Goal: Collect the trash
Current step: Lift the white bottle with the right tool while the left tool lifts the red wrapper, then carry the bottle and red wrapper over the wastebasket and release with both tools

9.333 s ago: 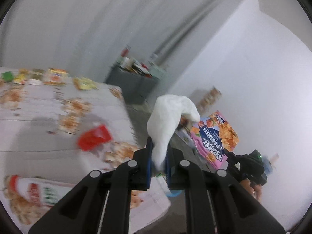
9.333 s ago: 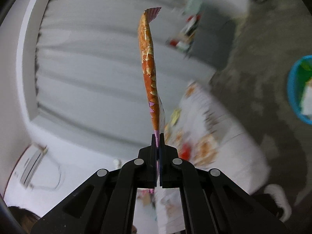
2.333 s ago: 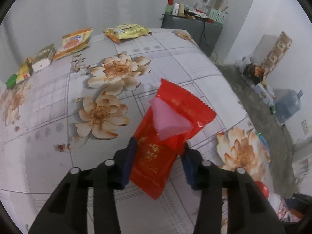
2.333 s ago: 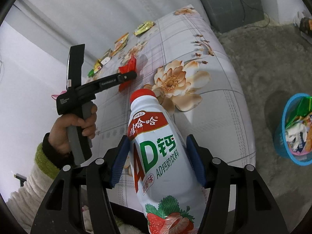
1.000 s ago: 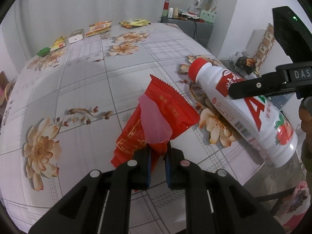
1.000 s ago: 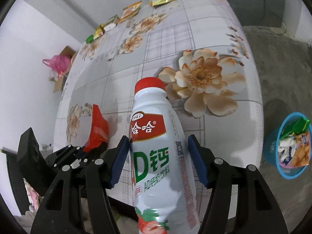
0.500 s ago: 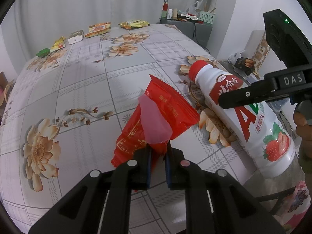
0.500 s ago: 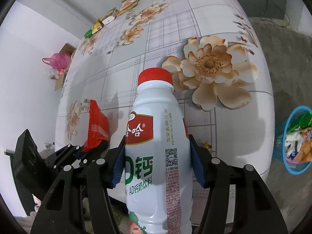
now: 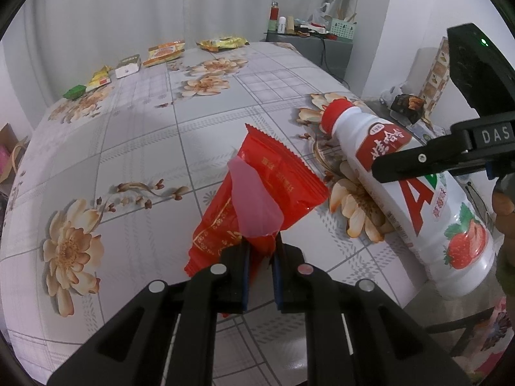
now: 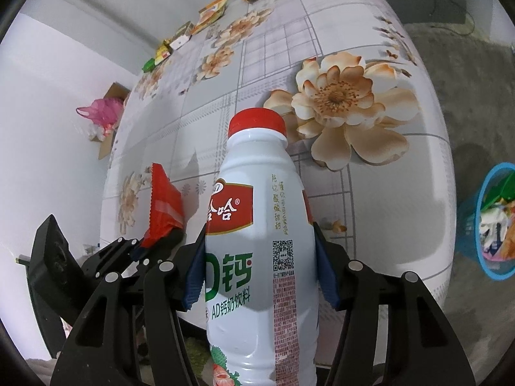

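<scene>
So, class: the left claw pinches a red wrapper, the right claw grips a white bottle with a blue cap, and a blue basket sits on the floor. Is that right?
Not quite: the cap is red, not blue, as the right wrist view shows. The rest stands: the left claw pinches the red wrapper, the right claw grips the white bottle with its red cap, and the blue basket sits on the floor.

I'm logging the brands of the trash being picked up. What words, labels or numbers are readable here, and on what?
"哈哈": red label of the white bottle held in the right gripper.
"AD钙奶饮料": small green print lower on the bottle; above it, large "D钙".
"DAS": body of the right gripper in the left wrist view.
Bottle's yellow vertical characters, red fine print, QR code: too small.
Gold print on the red wrapper in the left gripper: blurred.
</scene>
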{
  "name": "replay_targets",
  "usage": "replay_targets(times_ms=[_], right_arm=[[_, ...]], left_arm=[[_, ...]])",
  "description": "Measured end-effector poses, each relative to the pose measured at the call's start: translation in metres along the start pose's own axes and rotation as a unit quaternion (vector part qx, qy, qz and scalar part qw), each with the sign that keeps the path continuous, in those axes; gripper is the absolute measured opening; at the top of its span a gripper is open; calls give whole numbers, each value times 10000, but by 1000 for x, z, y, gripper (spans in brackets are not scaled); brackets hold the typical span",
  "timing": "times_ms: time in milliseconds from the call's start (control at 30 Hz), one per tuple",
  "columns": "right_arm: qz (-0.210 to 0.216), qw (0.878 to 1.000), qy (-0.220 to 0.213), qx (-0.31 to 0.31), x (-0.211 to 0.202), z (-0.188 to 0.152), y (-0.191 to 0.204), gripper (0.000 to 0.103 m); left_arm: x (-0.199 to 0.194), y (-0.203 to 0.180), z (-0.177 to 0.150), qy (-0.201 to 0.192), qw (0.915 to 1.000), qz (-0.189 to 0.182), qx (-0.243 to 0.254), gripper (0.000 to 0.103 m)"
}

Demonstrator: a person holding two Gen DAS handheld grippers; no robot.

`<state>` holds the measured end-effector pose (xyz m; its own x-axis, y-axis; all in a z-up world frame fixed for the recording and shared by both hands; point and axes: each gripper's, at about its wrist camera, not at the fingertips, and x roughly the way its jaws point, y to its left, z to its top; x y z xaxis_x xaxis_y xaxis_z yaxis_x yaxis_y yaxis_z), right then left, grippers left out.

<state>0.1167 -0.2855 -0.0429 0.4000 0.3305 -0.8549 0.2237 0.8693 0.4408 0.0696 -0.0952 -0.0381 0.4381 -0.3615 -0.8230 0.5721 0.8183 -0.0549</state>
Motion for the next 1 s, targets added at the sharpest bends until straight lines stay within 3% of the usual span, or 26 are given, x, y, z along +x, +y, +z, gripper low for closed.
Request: replay_targets(times_ms=[267, 567, 833, 1000], right_arm=[[296, 9988, -323, 202, -28, -10, -14, 55], [428, 9871, -1242, 921, -101, -34, -68, 55], [97, 9517, -2193, 2145, -178, -88, -161, 55], [-38, 9233, -2452, 2956, -196, -130, -220, 55]], left_arm=[[-9, 3, 4, -134, 9996, -196, -161, 9], [-23, -26, 24, -280, 9964, -803, 48, 9], [-18, -102, 65, -141, 9804, -1872, 591, 9], [9, -170, 90, 277, 9652, -2420, 956, 9]])
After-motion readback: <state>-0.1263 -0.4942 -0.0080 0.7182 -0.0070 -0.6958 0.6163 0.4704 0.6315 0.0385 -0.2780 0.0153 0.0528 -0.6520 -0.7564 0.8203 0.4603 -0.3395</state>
